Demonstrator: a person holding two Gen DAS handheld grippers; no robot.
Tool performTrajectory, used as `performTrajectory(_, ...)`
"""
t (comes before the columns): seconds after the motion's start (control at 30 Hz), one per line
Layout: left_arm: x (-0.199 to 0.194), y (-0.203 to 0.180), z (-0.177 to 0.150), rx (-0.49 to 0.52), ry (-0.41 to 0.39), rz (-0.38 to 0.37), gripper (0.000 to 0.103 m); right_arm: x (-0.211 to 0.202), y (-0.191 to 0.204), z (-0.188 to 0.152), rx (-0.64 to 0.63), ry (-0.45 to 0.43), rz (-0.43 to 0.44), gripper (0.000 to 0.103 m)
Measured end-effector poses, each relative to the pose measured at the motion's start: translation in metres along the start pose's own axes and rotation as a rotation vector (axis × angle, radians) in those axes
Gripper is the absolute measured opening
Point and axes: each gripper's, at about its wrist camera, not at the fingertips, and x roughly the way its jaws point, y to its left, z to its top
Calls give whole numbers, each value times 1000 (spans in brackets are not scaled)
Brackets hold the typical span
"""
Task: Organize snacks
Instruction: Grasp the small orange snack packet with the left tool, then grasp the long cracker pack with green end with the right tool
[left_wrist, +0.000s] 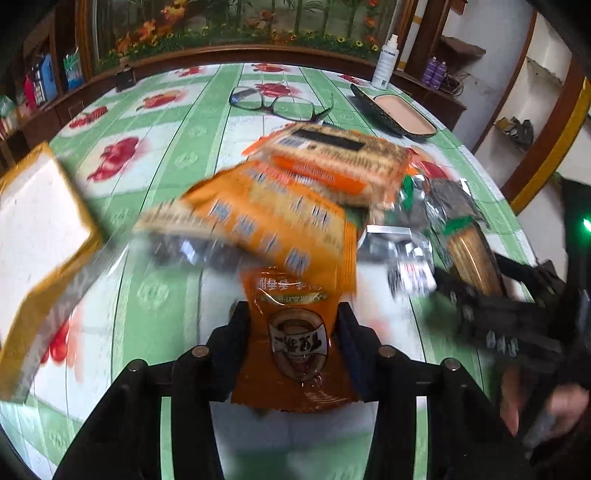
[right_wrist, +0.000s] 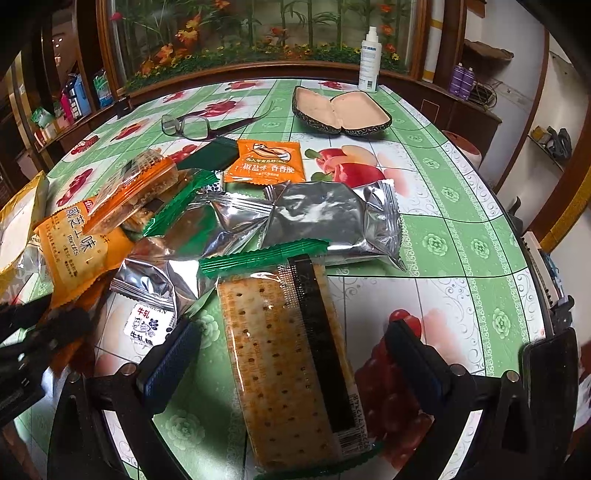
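My left gripper (left_wrist: 291, 325) is shut on a small orange snack packet (left_wrist: 295, 354), held above the table. Beyond it lie blurred orange biscuit packs (left_wrist: 266, 218) and another orange pack (left_wrist: 332, 162). My right gripper (right_wrist: 291, 343) is open, its fingers (right_wrist: 170, 365) on either side of a green-edged cracker pack (right_wrist: 284, 350) lying on the table, not touching it. Behind that lie silver foil packs (right_wrist: 325, 218), a small orange packet (right_wrist: 267, 162) and an orange biscuit pack (right_wrist: 74, 243). The right gripper also shows in the left wrist view (left_wrist: 491, 321).
A yellow-edged box (left_wrist: 33, 236) stands at the left. Glasses (right_wrist: 192, 125), an open glasses case (right_wrist: 343, 110) and a spray bottle (right_wrist: 369, 62) sit at the table's far side. The round table (right_wrist: 461, 240) has a green floral cloth.
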Motion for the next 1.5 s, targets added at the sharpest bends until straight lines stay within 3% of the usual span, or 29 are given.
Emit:
performTrajectory(0.2, -26, 16, -34, -7, 11, -13, 45, -10, 0, -7, -68, 40, 93, 101)
performTrajectory(0.27, -32, 22, -43, -14, 0, -12, 45, -22, -3, -13, -79, 51, 195, 93)
performTrajectory(0.33, -34, 27, -46, -29, -9, -6, 45, -32, -3, -17, -100, 54, 236, 73)
performTrajectory(0.4, -35, 29, -47, -42, -17, -18, 45, -38, 1, -19, -115, 55, 275, 68)
performTrajectory(0.43, -35, 29, -47, -44, -20, -17, 45, -40, 5, -20, -126, 56, 308, 59)
performTrajectory(0.5, -35, 28, -47, -38, -22, -12, 46, -42, 16, -21, -167, 64, 331, 51)
performTrajectory(0.63, -37, 31, -49, -46, -23, -15, 46, -56, 26, -21, -230, 25, 389, 51)
performTrajectory(0.7, -37, 32, -49, -53, -25, -17, 46, -56, 24, -18, -213, 31, 369, 51)
performTrajectory(0.77, -37, 32, -49, -55, -28, -14, 46, -53, 14, -15, -137, 60, 371, 52)
performTrajectory(0.83, -36, 30, -49, -50, -29, -6, 46, -43, 1, -9, -11, 114, 397, 68)
performTrajectory(1.03, -36, 28, -49, -40, -33, 6, 46, -27, 0, -1, 108, 195, 406, 70)
performTrajectory(1.17, -36, 27, -50, -38, -36, 14, 46, -20, 21, 5, 48, 174, 294, 70)
performTrajectory(1.27, -36, 25, -50, -31, -38, 25, 46, -19, 38, 5, -51, 142, 225, 78)
performTrajectory(1.37, -35, 23, -51, -24, -39, 31, 46, -21, 43, 1, -114, 105, 196, 80)
performTrajectory(1.4, -35, 24, -50, -24, -39, 30, 46, -22, 40, 0, -118, 97, 200, 68)
performTrajectory(1.43, -35, 23, -50, -26, -39, 29, 46, -23, 36, -2, -116, 94, 214, 40)
performTrajectory(1.5, -35, 24, -50, -29, -40, 25, 46, -24, 27, -4, -112, 109, 215, 30)
